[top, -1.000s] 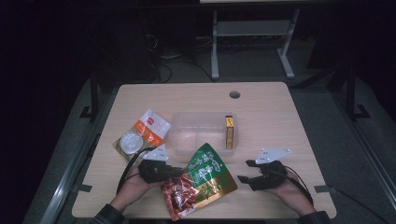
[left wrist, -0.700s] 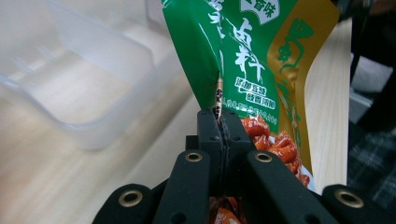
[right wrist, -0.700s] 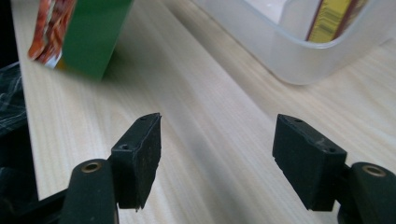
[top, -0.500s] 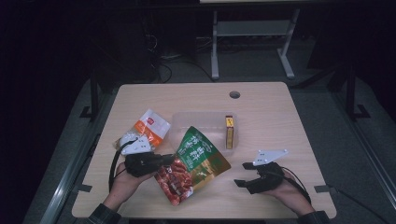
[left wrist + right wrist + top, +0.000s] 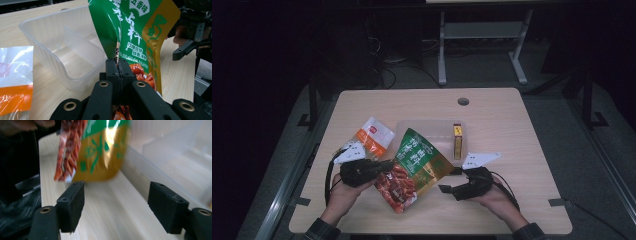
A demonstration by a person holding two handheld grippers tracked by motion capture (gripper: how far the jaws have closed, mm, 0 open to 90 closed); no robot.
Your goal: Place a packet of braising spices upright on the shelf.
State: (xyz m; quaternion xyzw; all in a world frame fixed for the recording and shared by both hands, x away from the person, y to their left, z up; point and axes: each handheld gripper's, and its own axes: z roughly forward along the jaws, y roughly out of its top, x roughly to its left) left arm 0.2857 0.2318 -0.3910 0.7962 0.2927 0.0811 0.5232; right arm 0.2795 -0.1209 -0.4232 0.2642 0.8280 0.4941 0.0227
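A: Where is the green and yellow snack bag [image 5: 414, 162] sitting now?

B: It is hanging tilted above the surface [image 5: 522, 135], its upper corner overlapping the near wall of the clear plastic bin [image 5: 432, 127] in the high view. Half a second ago it was lying lower and flatter at the front of the surface; it is now being raised and turned toward the bin.

A: What is holding it?

B: The left hand-held gripper [image 5: 117, 63] is clamping the bag's sealed edge, its two jaws pressed together on the film, as the left gripper view shows. That gripper [image 5: 384, 165] has been shifting rightward and slightly up since the earlier frame.

A: And the other one?

B: The right hand-held gripper [image 5: 452, 180] is waiting just right of the bag with its jaws standing wide apart, holding nothing. In the right gripper view [image 5: 116, 202] the bag [image 5: 100, 155] is appearing blurred ahead of the pads.

A: What else is lying around?

B: A yellow box [image 5: 457, 140] is standing inside the bin's right end, and an orange and white packet [image 5: 374, 137] is lying left of the bin.
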